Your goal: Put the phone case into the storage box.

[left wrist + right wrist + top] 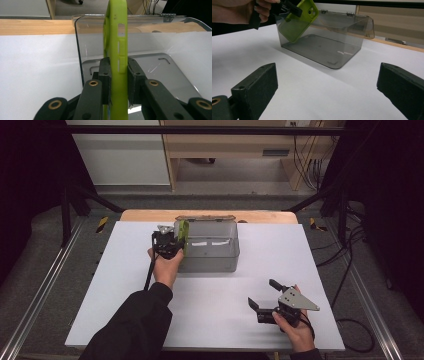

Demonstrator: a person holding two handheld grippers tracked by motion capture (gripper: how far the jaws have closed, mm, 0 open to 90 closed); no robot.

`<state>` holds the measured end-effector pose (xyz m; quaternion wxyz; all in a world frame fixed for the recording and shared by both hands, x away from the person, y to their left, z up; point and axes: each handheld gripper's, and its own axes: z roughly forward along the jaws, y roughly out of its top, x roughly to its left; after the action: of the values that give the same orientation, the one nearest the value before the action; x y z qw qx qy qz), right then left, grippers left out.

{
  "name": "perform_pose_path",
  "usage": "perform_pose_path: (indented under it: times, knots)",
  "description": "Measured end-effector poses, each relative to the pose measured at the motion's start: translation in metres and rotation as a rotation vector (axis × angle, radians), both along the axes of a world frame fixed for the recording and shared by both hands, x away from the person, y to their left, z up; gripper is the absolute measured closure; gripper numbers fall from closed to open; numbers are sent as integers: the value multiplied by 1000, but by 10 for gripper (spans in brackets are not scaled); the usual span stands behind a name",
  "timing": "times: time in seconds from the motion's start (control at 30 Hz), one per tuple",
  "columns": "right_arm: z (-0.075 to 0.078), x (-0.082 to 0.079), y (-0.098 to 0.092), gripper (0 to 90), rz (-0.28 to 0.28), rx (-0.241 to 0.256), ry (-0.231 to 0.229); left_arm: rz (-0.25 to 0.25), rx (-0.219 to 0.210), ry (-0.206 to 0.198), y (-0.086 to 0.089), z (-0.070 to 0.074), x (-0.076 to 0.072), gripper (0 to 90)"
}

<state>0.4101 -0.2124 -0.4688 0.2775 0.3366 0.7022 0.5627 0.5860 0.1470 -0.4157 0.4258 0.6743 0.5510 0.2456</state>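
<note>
On the white tabletop, the left hand-held gripper pinches a lime-green phone case edge-on between its two black jaws, at the left end of a clear smoky plastic box. The case tilts over the box's left wall, its lower part inside the box. Well apart, toward the near right, the right hand-held gripper rests with jaws spread wide, holding nothing.

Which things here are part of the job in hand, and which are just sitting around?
In the job:
- green phone case, clamped in the left gripper, partly lowered into the box
- clear plastic box, open, on the white table

Not in it:
- right gripper, open and holding nothing
- wooden furniture behind the table
</note>
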Motion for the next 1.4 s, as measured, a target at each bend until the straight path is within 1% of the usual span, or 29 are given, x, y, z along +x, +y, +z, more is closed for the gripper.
perform_pose_path:
  times: [0.23, 0.4, 1.4]
  knots:
    - [0, 0, 0, 36, 0, 0, 0, 8, -7, 12, 2, -1, 2, 763]
    - [0, 0, 0, 36, 0, 1, 3, 14, -24, 25, 5, -3, 5, 760]
    - [-1, 0, 1, 37, 2, 7, 10, 11, -28, 25, 5, -3, 5, 761]
